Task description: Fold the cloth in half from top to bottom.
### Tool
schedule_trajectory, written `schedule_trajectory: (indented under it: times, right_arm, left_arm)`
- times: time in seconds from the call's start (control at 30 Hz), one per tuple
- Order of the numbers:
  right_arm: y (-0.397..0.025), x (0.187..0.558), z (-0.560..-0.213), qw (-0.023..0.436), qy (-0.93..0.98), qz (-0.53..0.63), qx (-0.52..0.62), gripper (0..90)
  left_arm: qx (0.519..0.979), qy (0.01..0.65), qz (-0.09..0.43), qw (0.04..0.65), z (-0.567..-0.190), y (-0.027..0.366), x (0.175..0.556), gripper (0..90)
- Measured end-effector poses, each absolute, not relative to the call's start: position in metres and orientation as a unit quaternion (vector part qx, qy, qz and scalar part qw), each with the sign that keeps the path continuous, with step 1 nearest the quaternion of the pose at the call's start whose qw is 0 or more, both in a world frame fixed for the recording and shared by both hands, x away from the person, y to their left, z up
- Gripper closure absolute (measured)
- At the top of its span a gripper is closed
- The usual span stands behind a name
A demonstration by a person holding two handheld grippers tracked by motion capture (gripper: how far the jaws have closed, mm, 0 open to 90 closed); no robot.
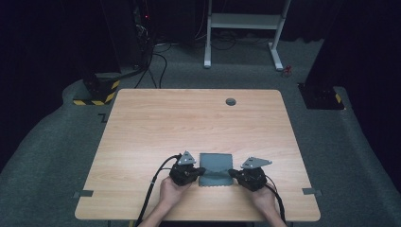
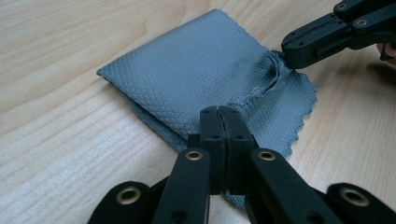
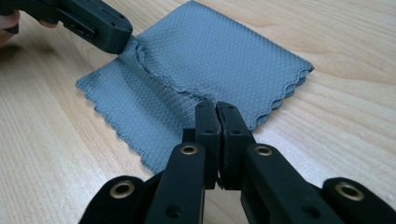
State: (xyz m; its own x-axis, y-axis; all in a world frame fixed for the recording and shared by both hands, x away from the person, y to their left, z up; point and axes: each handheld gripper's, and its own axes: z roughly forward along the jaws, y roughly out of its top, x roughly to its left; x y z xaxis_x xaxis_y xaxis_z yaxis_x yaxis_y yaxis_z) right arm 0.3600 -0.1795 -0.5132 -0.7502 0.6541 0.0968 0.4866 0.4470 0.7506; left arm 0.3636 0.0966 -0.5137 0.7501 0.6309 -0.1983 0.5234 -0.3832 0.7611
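A grey-blue waffle-textured cloth [image 1: 216, 166] lies folded near the front edge of the wooden table [image 1: 189, 123]. My left gripper [image 1: 202, 171] is shut on the cloth's left side, pinching the scalloped edge of the top layer [image 2: 219, 112]. My right gripper [image 1: 231, 173] is shut on the same edge at the right side [image 3: 216, 108]. In the left gripper view the cloth [image 2: 187, 70] spreads ahead, with the right gripper [image 2: 289, 49] at the top right. In the right gripper view the cloth [image 3: 210, 60] has the left gripper [image 3: 123, 39] at its top left. Between them the top layer's edge is raised and puckered.
A round grey cable grommet [image 1: 231, 101] sits near the table's far edge. Grey tape marks [image 1: 83, 193] [image 1: 311, 191] lie at the front corners. Beyond the table stand a white desk frame [image 1: 243, 28] and a black-and-yellow striped base [image 1: 97, 92] on the carpet.
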Motion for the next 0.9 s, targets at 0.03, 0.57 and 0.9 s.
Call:
schedule_trajectory:
  times: [0.03,0.57,0.9]
  right_arm:
    - [-0.179,0.359,-0.514,0.104,0.845,0.402,0.338,88.3]
    - [-0.18,0.349,-0.52,0.101,0.848,0.402,0.331,87.4]
    - [-0.186,0.341,-0.517,0.091,0.841,0.417,0.332,78.9]
  left_arm:
    - [0.83,0.347,0.062,0.432,-0.514,0.097,0.363,88.8]
    - [0.835,0.342,0.065,0.425,-0.52,0.096,0.353,88.3]
    - [0.831,0.346,0.052,0.431,-0.52,0.103,0.347,77.3]
